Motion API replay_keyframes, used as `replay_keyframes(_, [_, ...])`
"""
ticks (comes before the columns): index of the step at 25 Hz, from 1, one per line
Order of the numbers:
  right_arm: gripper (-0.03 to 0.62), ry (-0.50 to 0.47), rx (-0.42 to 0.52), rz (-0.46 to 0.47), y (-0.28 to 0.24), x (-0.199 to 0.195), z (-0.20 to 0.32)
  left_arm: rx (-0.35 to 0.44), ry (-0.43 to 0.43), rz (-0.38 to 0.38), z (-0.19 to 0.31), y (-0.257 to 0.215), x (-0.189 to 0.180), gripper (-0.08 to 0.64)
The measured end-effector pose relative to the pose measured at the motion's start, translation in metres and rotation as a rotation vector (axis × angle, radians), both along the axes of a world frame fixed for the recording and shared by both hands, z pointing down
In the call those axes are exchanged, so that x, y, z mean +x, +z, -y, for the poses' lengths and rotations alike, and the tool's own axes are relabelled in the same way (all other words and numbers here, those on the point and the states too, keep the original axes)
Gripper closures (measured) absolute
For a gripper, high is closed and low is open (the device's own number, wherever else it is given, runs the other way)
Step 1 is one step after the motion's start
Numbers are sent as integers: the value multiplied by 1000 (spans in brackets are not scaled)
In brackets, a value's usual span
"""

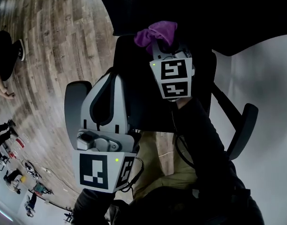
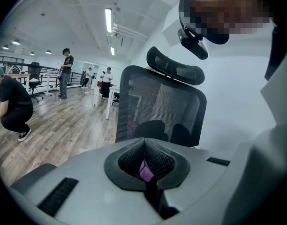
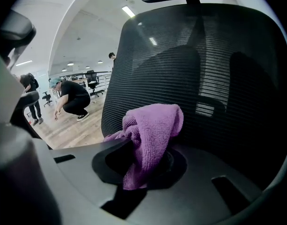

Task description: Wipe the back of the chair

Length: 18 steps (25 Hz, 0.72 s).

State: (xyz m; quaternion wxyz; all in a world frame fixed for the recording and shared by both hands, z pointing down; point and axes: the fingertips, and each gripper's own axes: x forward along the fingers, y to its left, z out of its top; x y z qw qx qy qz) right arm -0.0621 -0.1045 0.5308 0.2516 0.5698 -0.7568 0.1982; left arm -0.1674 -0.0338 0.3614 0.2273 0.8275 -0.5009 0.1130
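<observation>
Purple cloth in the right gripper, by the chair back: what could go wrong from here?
1. The right gripper pinches the purple cloth in a bunch, with a loose fold above the fingers; it could drag out against the mesh chair back.
2. The left gripper is shut and grips no part of the chair, so the back may swing away under the push.

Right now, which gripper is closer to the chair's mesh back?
Right. The right gripper, shut on the purple cloth, is up close to the mesh back; the left gripper sits well back from it, jaws shut.
</observation>
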Motion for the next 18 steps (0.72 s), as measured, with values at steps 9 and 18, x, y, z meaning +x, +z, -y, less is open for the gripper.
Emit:
replay_keyframes(9, [525,23,-12,12,-3,38,-13,22,47,4,-3,-9,43,552])
replay_keyframes(18, [526,67,-3,18,3,91,-39,29,105,6,-29,-1,97,552])
